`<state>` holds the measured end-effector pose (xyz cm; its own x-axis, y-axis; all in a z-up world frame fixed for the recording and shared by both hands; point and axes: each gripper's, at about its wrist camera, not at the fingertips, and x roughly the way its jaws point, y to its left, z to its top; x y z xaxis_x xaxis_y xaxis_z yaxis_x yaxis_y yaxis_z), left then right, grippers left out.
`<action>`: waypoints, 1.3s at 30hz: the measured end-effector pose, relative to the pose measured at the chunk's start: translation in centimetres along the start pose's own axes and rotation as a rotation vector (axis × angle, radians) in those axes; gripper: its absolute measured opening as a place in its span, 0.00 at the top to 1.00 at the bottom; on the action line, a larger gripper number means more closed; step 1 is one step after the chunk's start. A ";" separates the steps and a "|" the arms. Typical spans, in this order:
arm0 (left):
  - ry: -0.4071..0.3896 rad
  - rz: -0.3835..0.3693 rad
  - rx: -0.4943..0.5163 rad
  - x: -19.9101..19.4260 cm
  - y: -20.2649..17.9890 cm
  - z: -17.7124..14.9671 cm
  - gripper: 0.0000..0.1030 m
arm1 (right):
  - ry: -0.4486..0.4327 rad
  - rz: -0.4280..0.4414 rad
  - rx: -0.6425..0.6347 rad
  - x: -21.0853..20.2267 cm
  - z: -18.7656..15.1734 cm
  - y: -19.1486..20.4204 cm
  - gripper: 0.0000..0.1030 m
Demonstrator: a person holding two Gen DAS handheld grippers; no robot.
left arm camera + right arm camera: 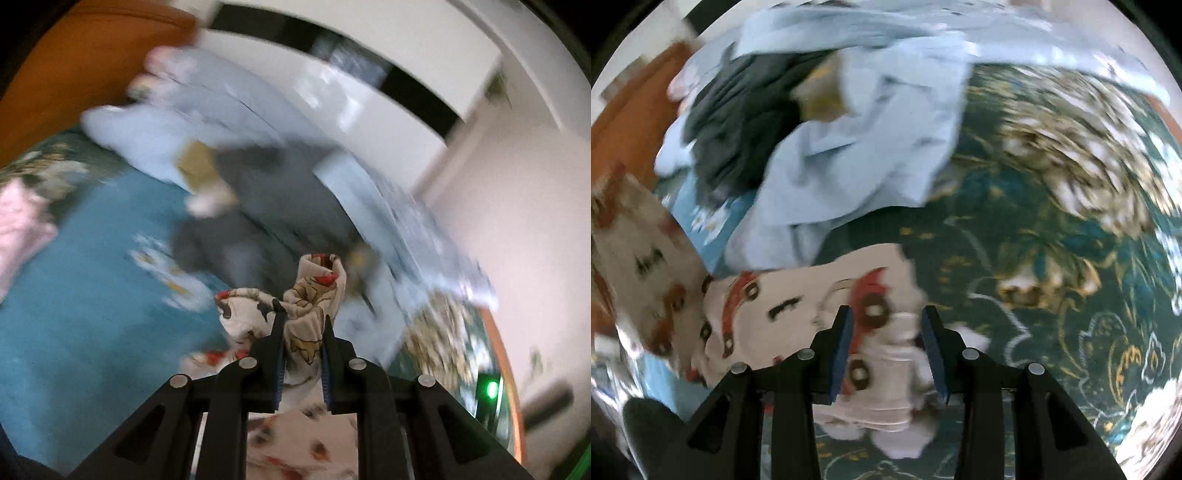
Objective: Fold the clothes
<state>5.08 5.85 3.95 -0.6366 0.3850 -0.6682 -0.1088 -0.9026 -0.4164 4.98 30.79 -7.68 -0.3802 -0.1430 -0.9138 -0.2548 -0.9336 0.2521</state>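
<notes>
A cream garment printed with red cars (798, 306) is held between both grippers above a teal floral bedspread (1052, 236). My left gripper (303, 325) is shut on a bunched edge of this car-print garment (314, 295); more of it hangs below the fingers. My right gripper (888, 328) is closed on a bunched, ribbed edge of the same garment, with the cloth stretching off to the left. Both views are blurred by motion.
A pile of light blue and dark grey clothes (820, 122) lies on the bed beyond the garment, also in the left wrist view (207, 122). A pink cloth (22, 225) lies at the left. An orange headboard (92, 48) and white wall (517, 221) border the bed.
</notes>
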 end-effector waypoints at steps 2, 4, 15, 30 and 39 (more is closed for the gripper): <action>0.075 -0.020 0.063 2.6 -2.8 -1.5 0.84 | 0.010 0.008 0.048 0.0 -0.2 -1.5 0.62; 0.138 -0.009 0.141 4.8 -5.1 -3.3 0.83 | 0.023 0.012 0.084 0.1 -0.4 -2.8 0.62; 0.379 -0.002 0.221 9.8 -8.2 -8.3 0.52 | 0.088 -0.001 0.145 1.1 -1.0 -4.4 0.62; 0.255 0.043 -0.318 3.5 9.0 -4.7 0.41 | 0.066 0.141 0.006 -0.7 0.6 1.0 0.52; 0.440 0.198 -0.344 6.1 11.6 -7.3 0.42 | 0.035 0.146 -0.183 0.8 1.0 7.3 0.45</action>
<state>5.51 -0.88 -9.50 -0.2353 0.3255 -0.9158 0.2804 -0.8795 -0.3846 1.90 24.17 -6.27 -0.3692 -0.2892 -0.8832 -0.0329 -0.9457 0.3234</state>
